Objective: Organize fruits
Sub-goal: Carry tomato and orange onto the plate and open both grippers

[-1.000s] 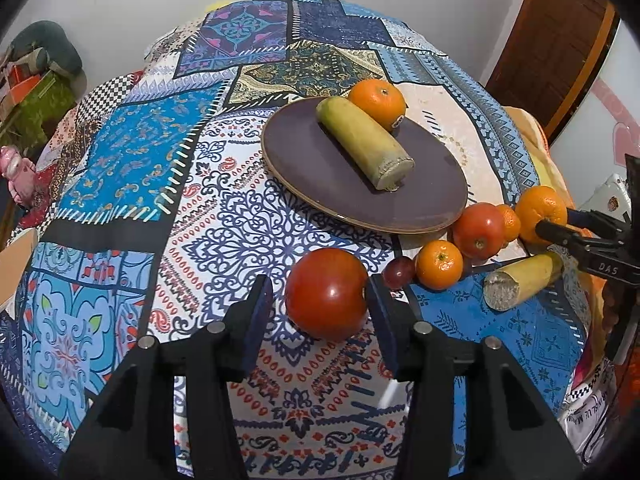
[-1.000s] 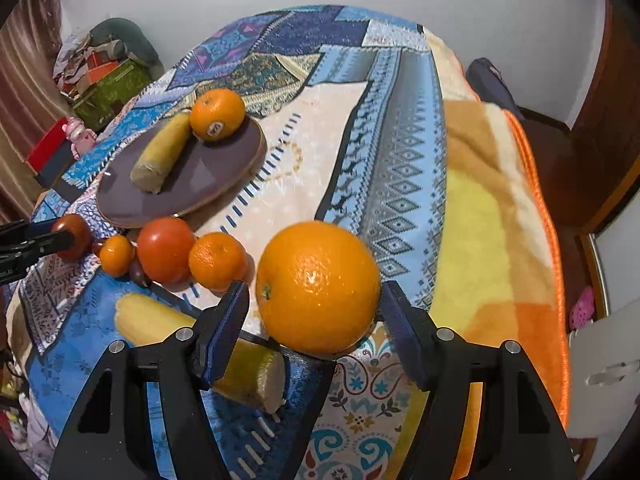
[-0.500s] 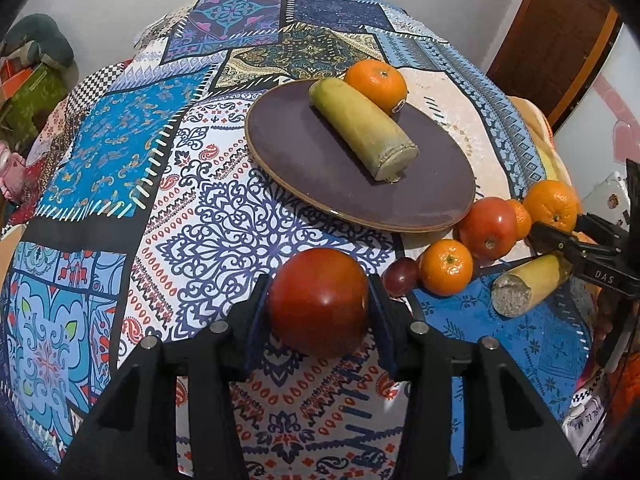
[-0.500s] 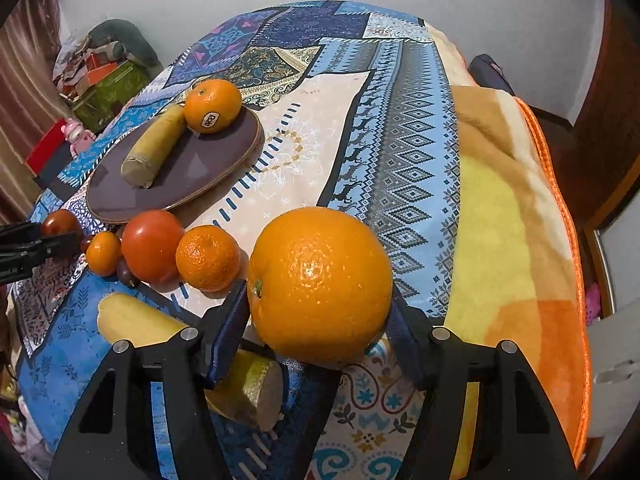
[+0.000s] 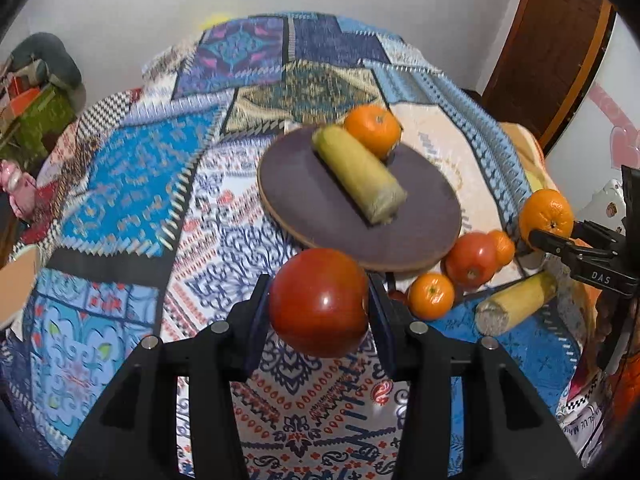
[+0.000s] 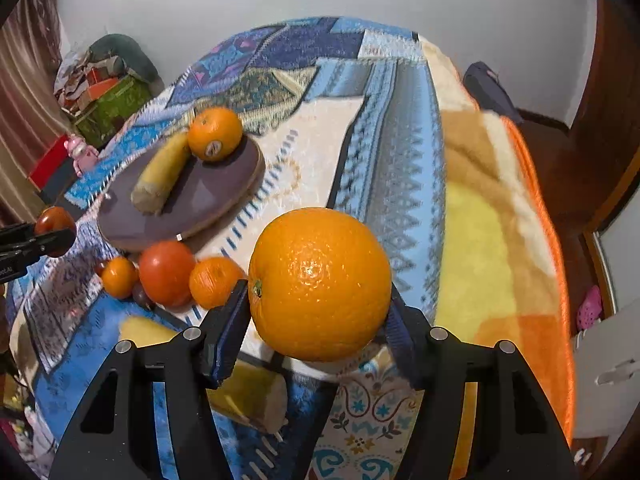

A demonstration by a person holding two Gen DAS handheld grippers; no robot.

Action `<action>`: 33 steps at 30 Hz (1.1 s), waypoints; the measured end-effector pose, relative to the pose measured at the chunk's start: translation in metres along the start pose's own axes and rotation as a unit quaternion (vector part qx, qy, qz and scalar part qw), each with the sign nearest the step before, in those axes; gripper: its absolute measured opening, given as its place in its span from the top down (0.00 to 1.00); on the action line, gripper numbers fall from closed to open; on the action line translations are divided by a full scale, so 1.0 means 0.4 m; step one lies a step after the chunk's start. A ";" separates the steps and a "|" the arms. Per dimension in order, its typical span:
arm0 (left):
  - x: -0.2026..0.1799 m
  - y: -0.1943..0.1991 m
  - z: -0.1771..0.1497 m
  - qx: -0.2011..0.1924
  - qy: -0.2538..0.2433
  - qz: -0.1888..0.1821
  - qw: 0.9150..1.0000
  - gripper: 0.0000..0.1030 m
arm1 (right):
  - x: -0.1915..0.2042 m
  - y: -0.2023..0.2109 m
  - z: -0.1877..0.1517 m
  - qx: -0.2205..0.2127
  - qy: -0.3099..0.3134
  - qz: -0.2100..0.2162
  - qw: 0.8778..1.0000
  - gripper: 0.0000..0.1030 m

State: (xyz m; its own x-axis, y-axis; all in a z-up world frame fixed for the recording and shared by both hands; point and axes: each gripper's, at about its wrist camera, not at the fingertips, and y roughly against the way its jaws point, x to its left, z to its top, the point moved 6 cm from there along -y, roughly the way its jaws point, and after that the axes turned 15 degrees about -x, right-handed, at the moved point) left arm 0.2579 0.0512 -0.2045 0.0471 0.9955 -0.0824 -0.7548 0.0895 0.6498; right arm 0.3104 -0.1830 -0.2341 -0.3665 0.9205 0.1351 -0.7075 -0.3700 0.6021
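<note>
Tomato (image 5: 319, 303) and orange (image 6: 320, 283) sit clamped between each gripper's fingers.

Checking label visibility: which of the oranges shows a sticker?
The orange on the brown plate, touching the yellow-green cylinder. The right wrist view shows a round sticker on its lower front; the big orange in the right gripper shows none.

Banana piece (image 5: 360, 176) and orange (image 5: 372, 130) on plate (image 5: 304, 184); other fruits (image 5: 470, 258) beside its rim.
</note>
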 end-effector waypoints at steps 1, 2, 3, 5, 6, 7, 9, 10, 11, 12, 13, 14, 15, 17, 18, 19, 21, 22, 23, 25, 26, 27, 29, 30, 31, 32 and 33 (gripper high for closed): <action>-0.001 0.005 0.009 -0.005 -0.003 0.001 1.000 0.56 | 0.004 0.003 0.010 -0.005 0.003 0.000 1.000 0.42; -0.003 0.010 0.019 -0.010 -0.006 0.002 1.000 0.56 | 0.009 0.007 0.023 -0.011 0.007 0.000 1.000 0.42; -0.005 0.013 0.027 -0.014 -0.007 0.003 1.000 0.56 | 0.015 0.010 0.036 -0.016 0.010 0.002 1.000 0.42; -0.006 0.019 0.042 -0.022 -0.010 0.004 1.000 0.56 | 0.028 0.014 0.058 -0.026 0.017 0.004 1.000 0.42; -0.007 0.021 0.050 -0.024 -0.010 0.003 1.000 0.56 | 0.035 0.016 0.068 -0.030 0.019 0.006 0.999 0.42; -0.007 0.022 0.057 -0.027 -0.009 0.003 1.000 0.56 | 0.042 0.016 0.078 -0.034 0.022 0.008 0.999 0.42; -0.007 0.024 0.070 -0.032 -0.006 0.000 0.999 0.56 | 0.060 0.014 0.099 -0.042 0.028 0.013 0.999 0.42; -0.007 0.023 0.075 -0.033 -0.005 0.000 0.999 0.56 | 0.069 0.010 0.106 -0.044 0.031 0.016 0.998 0.42; -0.007 0.022 0.081 -0.035 -0.005 -0.001 0.999 0.56 | 0.079 0.005 0.115 -0.046 0.035 0.018 0.998 0.42; -0.006 0.021 0.087 -0.037 -0.006 0.000 0.999 0.56 | 0.087 0.001 0.120 -0.048 0.039 0.020 0.998 0.42; -0.006 0.020 0.090 -0.038 -0.006 0.001 0.999 0.56 | 0.096 -0.004 0.125 -0.049 0.042 0.022 0.998 0.42; -0.005 0.017 0.097 -0.040 -0.006 0.001 0.999 0.56 | 0.105 -0.012 0.132 -0.049 0.045 0.025 0.997 0.42; -0.002 0.014 0.103 -0.041 -0.004 0.002 0.999 0.56 | 0.113 -0.021 0.137 -0.049 0.046 0.027 0.997 0.42; 0.003 0.005 0.114 -0.042 0.001 0.001 0.999 0.56 | 0.130 -0.039 0.146 -0.048 0.048 0.032 0.997 0.42; 0.007 -0.001 0.119 -0.043 0.004 0.002 0.999 0.56 | 0.139 -0.048 0.150 -0.048 0.049 0.035 0.997 0.42; 0.010 -0.006 0.124 -0.044 0.005 0.003 0.999 0.56 | 0.147 -0.054 0.153 -0.047 0.051 0.037 0.997 0.42; 0.020 -0.022 0.132 -0.045 0.008 0.011 0.999 0.56 | 0.167 -0.071 0.159 -0.045 0.056 0.043 0.996 0.42; 0.023 -0.029 0.135 -0.045 0.007 0.014 0.999 0.56 | 0.177 -0.079 0.160 -0.044 0.059 0.046 0.996 0.42; 0.027 -0.040 0.137 -0.043 0.004 0.019 0.999 0.56 | 0.189 -0.089 0.162 -0.042 0.063 0.049 0.996 0.42; 0.031 -0.062 0.142 -0.040 -0.003 0.027 0.999 0.56 | 0.206 -0.107 0.162 -0.038 0.069 0.053 0.995 0.42; 0.033 -0.074 0.143 -0.038 -0.007 0.030 0.999 0.56 | 0.214 -0.119 0.162 -0.035 0.072 0.055 0.995 0.42; 0.034 -0.084 0.144 -0.036 -0.008 0.032 0.999 0.56 | 0.221 -0.130 0.161 -0.033 0.074 0.056 0.995 0.42; 0.037 -0.107 0.146 -0.032 -0.009 0.032 0.999 0.56 | 0.228 -0.152 0.156 -0.025 0.073 0.056 0.995 0.42; 0.039 -0.117 0.146 -0.030 -0.008 0.032 0.999 0.56 | 0.230 -0.162 0.154 -0.022 0.071 0.056 0.996 0.42; 0.040 -0.125 0.146 -0.028 -0.006 0.031 0.999 0.56 | 0.231 -0.172 0.151 -0.018 0.069 0.057 0.996 0.42; 0.041 -0.136 0.146 -0.026 -0.003 0.029 0.999 0.56 | 0.231 -0.182 0.149 -0.014 0.068 0.056 0.996 0.42; 0.041 -0.145 0.146 -0.023 -0.001 0.027 0.999 0.56 | 0.232 -0.192 0.147 -0.010 0.069 0.055 0.996 0.42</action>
State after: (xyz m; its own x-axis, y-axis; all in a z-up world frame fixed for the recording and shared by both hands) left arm 0.3406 0.0643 -0.1994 0.0074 0.9989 -0.0461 -0.7861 0.0343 0.6172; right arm 0.3661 -0.0616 -0.2214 -0.5201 0.8494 0.0894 -0.6706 -0.4710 0.5731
